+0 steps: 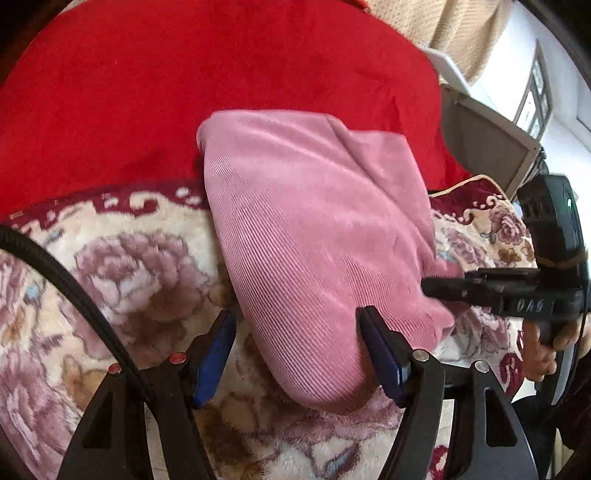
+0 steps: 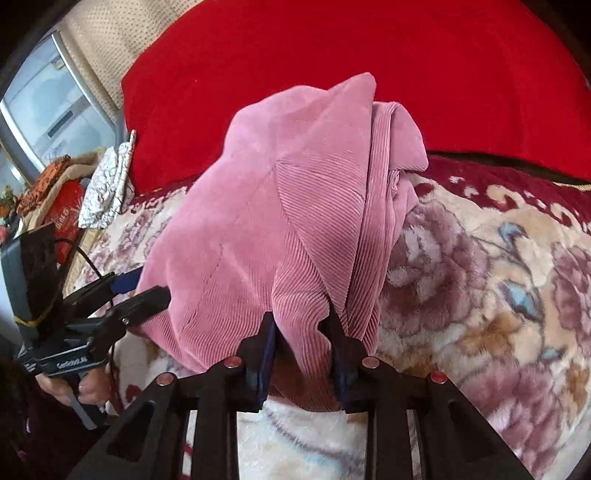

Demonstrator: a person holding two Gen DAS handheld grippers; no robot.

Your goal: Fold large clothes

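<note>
A pink corduroy garment (image 1: 310, 229) lies folded in a bundle on a floral blanket (image 1: 122, 273); it also shows in the right wrist view (image 2: 258, 221). My left gripper (image 1: 295, 321) is open, its blue-padded fingers on either side of the bundle's near edge. My right gripper (image 2: 301, 325) is shut on a bunched fold of the pink garment near its front edge. In the left wrist view the right gripper (image 1: 443, 288) reaches in from the right against the garment's edge. In the right wrist view the left gripper (image 2: 144, 288) sits at the garment's left side.
A red blanket (image 1: 221, 74) covers the back of the surface. A beige curtain (image 1: 461, 29) and a grey chair (image 1: 487, 144) stand at the back right. A window (image 2: 51, 107) and piled bags (image 2: 62, 195) are at the left of the right wrist view.
</note>
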